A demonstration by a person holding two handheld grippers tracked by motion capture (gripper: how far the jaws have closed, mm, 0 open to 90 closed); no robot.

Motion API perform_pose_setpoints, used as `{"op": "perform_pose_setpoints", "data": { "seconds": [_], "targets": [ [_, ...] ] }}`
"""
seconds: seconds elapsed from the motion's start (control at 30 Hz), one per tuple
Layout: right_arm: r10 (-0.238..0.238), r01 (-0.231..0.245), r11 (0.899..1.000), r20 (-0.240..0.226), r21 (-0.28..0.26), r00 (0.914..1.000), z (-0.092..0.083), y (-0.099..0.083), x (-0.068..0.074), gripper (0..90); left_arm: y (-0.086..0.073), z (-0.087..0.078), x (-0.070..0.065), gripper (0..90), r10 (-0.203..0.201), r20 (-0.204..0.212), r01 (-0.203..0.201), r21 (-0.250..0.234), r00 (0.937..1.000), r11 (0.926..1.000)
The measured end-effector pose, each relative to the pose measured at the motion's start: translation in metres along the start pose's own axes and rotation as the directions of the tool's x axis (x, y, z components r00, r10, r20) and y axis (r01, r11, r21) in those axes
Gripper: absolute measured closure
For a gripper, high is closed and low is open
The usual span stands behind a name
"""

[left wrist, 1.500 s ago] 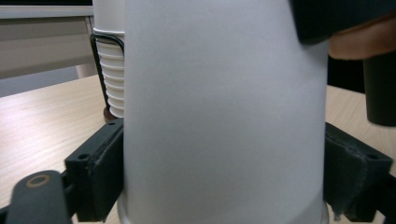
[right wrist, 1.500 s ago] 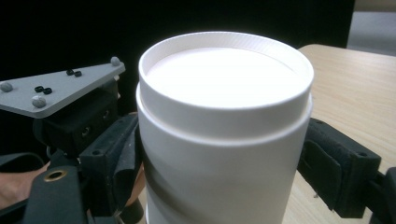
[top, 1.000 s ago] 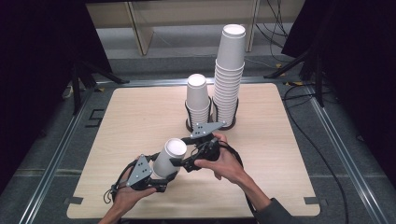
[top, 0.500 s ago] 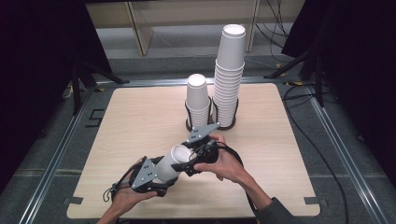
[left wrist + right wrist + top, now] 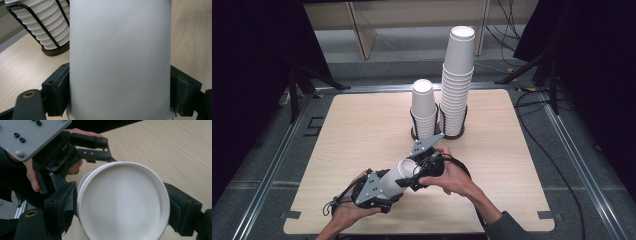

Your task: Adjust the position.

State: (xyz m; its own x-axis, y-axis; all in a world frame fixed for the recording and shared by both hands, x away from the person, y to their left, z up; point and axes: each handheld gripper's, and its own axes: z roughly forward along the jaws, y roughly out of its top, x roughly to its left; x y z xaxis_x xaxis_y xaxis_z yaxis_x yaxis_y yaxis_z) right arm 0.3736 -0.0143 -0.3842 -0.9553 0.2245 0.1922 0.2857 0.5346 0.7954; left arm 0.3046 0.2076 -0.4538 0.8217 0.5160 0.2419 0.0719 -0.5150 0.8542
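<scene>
Left gripper [image 5: 384, 187] clamps a white paper cup [image 5: 399, 175] lying sideways above the desk's [image 5: 362, 130] near edge; right gripper [image 5: 419, 172] closes on its other end.

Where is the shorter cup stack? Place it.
High view: the shorter cup stack stands in its wire holder at the table's far middle, left of the taller cup stack.
</scene>
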Motion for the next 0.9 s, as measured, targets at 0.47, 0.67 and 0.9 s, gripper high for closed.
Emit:
{"op": "perform_pose_setpoints", "data": {
  "seconds": [0.47, 0.67, 0.9],
  "targets": [
    [0.065, -0.071, 0.992, -0.064, -0.109, 0.9958, -0.015, 0.002, -0.008, 25.3, -0.004, -0.003, 0.005, 8.7, -0.108, 0.002, 0.106, -0.205, 0.9942, 0.973],
    [0.102, -0.117, 0.979, -0.095, -0.165, 0.9903, -0.026, 0.005, -0.008, 25.6, -0.003, -0.008, 0.009, 4.9, -0.163, 0.006, 0.158, -0.284, 0.9866, 0.9459],
    [0.109, -0.134, 0.966, -0.119, -0.223, 0.9869, -0.036, 0.008, -0.009, 25.7, -0.003, -0.011, 0.01, 5.3, -0.178, 0.01, 0.171, -0.339, 0.9839, 0.925]
  ]
}}
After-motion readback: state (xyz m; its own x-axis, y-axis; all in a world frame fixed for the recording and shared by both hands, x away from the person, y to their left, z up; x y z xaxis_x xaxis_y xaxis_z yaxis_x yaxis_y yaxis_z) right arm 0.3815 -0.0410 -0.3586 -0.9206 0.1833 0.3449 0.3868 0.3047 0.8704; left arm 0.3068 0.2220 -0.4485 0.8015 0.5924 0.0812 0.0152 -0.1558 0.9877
